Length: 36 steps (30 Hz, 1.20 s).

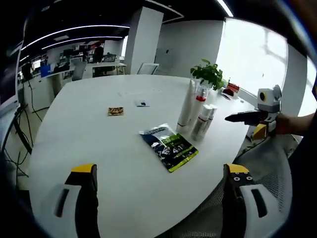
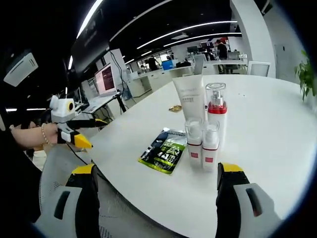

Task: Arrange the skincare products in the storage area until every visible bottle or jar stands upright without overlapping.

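Right gripper view: green pouch (image 2: pixel 165 151) lies flat beside upright bottles (image 2: pixel 203 144).

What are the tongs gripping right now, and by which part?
Nothing. Both the left tongs and right tongs stand open and empty, short of the upright skincare bottles on the white table.

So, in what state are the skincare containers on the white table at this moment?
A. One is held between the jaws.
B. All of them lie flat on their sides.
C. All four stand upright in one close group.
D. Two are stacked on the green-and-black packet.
C: the white squeeze tube, the clear pump bottle with red collar and the two small white bottles with red bands all stand upright together on the white table, beside the flat green-and-black packet.
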{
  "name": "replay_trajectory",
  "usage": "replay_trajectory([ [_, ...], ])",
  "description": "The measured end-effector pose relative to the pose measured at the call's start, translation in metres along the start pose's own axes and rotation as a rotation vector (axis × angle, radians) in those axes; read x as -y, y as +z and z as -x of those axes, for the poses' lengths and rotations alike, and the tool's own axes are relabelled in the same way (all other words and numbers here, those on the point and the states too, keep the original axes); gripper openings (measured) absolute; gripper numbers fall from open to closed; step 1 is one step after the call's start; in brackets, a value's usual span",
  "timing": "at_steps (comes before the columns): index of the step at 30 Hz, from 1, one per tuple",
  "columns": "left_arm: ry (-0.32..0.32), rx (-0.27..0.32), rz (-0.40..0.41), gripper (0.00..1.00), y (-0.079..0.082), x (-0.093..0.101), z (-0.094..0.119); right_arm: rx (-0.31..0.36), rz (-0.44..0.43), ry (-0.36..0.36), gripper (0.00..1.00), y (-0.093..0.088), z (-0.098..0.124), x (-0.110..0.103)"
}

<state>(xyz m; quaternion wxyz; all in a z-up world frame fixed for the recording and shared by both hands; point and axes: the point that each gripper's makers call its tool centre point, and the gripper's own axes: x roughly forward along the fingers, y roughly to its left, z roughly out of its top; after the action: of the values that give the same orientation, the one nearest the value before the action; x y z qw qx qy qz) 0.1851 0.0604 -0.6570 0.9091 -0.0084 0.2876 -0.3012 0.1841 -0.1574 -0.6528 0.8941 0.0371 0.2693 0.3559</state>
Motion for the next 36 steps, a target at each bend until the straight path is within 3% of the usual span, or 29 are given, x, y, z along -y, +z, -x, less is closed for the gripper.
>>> replay_trajectory([
  [7, 0.017, -0.025, 0.012, 0.99, -0.011, -0.001, 0.004, 0.003, 0.001, 0.000, 1.00, 0.000, 0.000, 0.000],
  [21, 0.025, -0.024, 0.003, 0.99, -0.005, 0.001, -0.001, 0.007, 0.000, 0.002, 1.00, 0.000, 0.000, -0.001],
  [36, 0.033, -0.070, -0.019, 0.97, 0.011, -0.013, -0.028, 0.022, -0.018, -0.016, 1.00, 0.001, 0.002, 0.003],
])
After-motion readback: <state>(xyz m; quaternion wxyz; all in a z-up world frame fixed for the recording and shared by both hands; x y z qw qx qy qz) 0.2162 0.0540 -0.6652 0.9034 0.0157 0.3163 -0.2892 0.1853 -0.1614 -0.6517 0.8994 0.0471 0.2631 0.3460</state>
